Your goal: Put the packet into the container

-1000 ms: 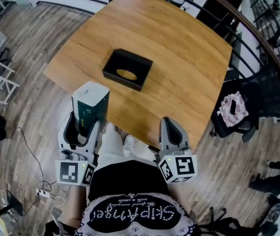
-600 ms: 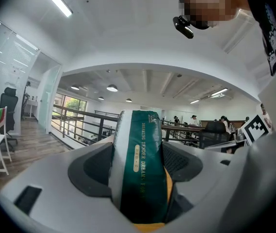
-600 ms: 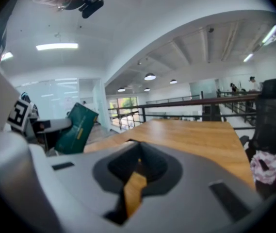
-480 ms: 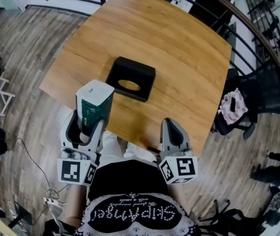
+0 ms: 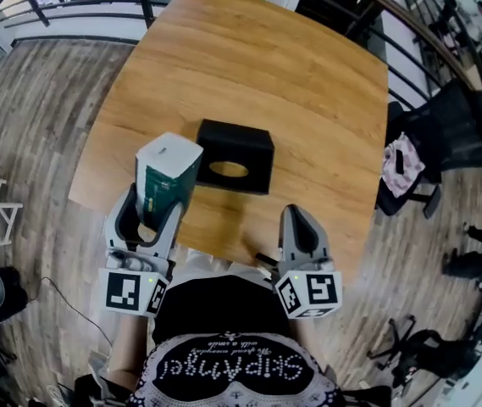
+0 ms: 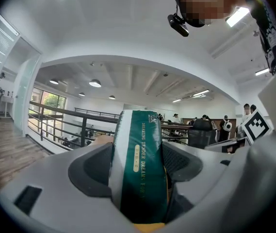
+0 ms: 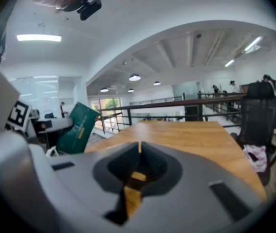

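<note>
While the left gripper (image 5: pixel 151 220) clamps it by its lower part between both jaws, the packet (image 5: pixel 168 170) stands upright over the near-left edge of the wooden table (image 5: pixel 308 91), near the black container (image 5: pixel 235 155) on its left side and not inside it. It is a tall, soft-sided block, dark green with a pale band down one side and a white top. In the left gripper view, gold lettering and a small gold oval label run lengthwise down its green face (image 6: pixel 140 164). The container is a low rectangular box with an oval opening in its top. The right gripper (image 5: pixel 298 216) hangs at the table's near edge, its jaws pressed together with nothing between them.
</note>
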`<state>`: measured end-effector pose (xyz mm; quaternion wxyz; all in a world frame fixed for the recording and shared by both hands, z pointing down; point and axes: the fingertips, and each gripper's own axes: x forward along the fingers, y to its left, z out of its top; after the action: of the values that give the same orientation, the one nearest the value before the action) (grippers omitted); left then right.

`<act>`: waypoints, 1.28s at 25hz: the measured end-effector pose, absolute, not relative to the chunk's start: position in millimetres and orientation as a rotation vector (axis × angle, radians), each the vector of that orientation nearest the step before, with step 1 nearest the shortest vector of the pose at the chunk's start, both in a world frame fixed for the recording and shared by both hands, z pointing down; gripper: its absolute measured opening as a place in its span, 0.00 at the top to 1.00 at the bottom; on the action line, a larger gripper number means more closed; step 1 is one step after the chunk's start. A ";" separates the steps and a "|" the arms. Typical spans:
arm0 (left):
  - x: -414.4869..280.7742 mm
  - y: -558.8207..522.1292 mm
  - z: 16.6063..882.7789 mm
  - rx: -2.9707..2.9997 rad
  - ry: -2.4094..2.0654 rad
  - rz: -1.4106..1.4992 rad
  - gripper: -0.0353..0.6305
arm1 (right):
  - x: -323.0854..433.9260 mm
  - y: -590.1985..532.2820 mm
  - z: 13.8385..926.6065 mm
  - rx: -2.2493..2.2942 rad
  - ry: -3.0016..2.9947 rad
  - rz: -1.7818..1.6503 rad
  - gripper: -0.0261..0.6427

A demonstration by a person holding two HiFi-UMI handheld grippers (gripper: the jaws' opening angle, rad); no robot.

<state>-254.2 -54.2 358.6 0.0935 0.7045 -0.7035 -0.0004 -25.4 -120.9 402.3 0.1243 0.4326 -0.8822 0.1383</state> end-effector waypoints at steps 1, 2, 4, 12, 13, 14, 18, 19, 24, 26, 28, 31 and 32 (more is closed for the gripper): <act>-259.0 -58.1 360.2 2.107 -2.069 0.001 0.43 | -29.3 -120.9 403.9 1.281 -2.559 0.405 0.91; -263.8 -62.0 362.6 2.124 -2.050 0.005 0.43 | -33.7 -120.9 406.3 1.300 -2.547 0.408 0.90; -273.2 -69.2 368.3 2.159 -2.014 0.025 0.43 | -43.5 -120.7 411.7 1.329 -2.525 0.421 0.91; -268.5 -78.0 372.2 2.209 -1.944 0.063 0.43 | -31.9 -116.1 408.4 1.408 -2.478 0.436 0.90; -268.1 -78.4 372.2 2.211 -1.940 0.062 0.43 | -30.0 -116.2 407.7 1.418 -2.473 0.434 0.90; -267.9 -78.6 372.1 2.213 -1.937 0.060 0.43 | -28.6 -116.0 407.3 1.425 -2.468 0.432 0.91; -266.8 -78.6 371.0 2.222 -1.928 0.062 0.43 | -26.8 -115.3 405.7 1.434 -2.463 0.428 0.91; -266.5 -78.6 370.7 2.223 -1.927 0.063 0.43 | -26.6 -115.3 404.8 1.434 -2.465 0.427 0.91; -267.8 -79.1 367.8 2.232 -1.934 0.062 0.43 | -24.8 -116.7 402.5 1.434 -2.469 0.419 0.90; -266.3 -80.0 365.7 2.234 -1.941 0.065 0.43 | -21.9 -118.2 401.9 1.431 -2.472 0.419 0.91; -261.8 -82.0 363.0 2.228 -1.949 0.064 0.43 | -16.4 -121.5 400.4 1.427 -2.475 0.419 0.90; -252.4 -85.8 359.0 2.223 -1.950 0.070 0.43 | -6.5 -127.4 398.7 1.423 -2.481 0.425 0.91; -248.3 -87.4 357.5 2.230 -1.949 0.073 0.43 | -2.4 -129.3 398.7 1.422 -2.482 0.429 0.90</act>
<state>-248.3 -87.4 357.5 0.0895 0.7497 -0.6552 0.0246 -2.4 -129.3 398.7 0.1243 0.4879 -0.8514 0.1471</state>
